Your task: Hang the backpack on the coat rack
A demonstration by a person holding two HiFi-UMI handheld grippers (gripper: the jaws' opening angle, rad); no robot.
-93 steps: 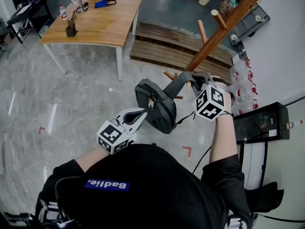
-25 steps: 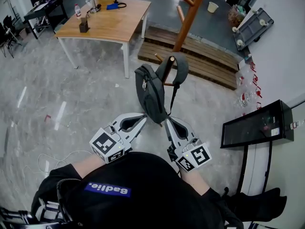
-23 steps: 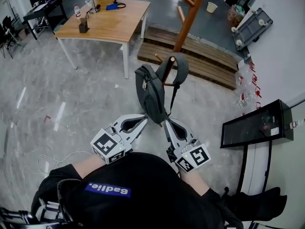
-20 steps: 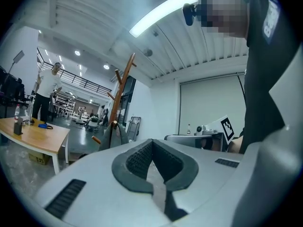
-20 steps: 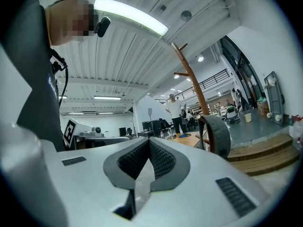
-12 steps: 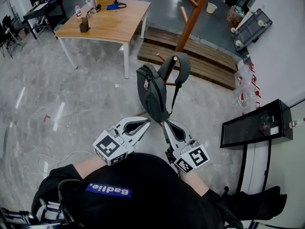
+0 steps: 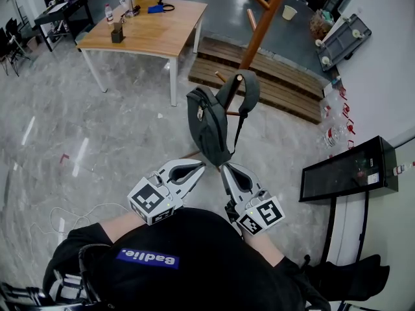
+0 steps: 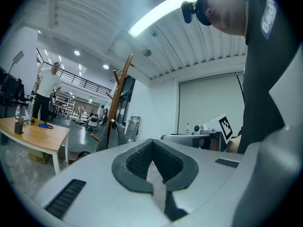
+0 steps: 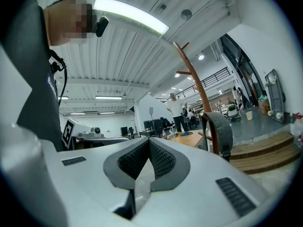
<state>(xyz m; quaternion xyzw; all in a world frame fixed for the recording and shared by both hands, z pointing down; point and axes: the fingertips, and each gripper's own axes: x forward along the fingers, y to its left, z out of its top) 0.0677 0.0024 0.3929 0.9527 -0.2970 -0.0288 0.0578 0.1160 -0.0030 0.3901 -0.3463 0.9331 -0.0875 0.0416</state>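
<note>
Both left gripper point(image 7: 201, 166) and right gripper point(image 7: 224, 168) fingers pressed together, empty; coat rack point(image 7: 259, 24) top cut off

a wooden table point(image 7: 155, 37) stands beside a low slatted wooden platform point(image 7: 285, 86).

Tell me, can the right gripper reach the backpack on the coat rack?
Probably yes: the right gripper is close to the hanging backpack, with nothing between them. Its jaws are shut, so they would need to open first.
</note>
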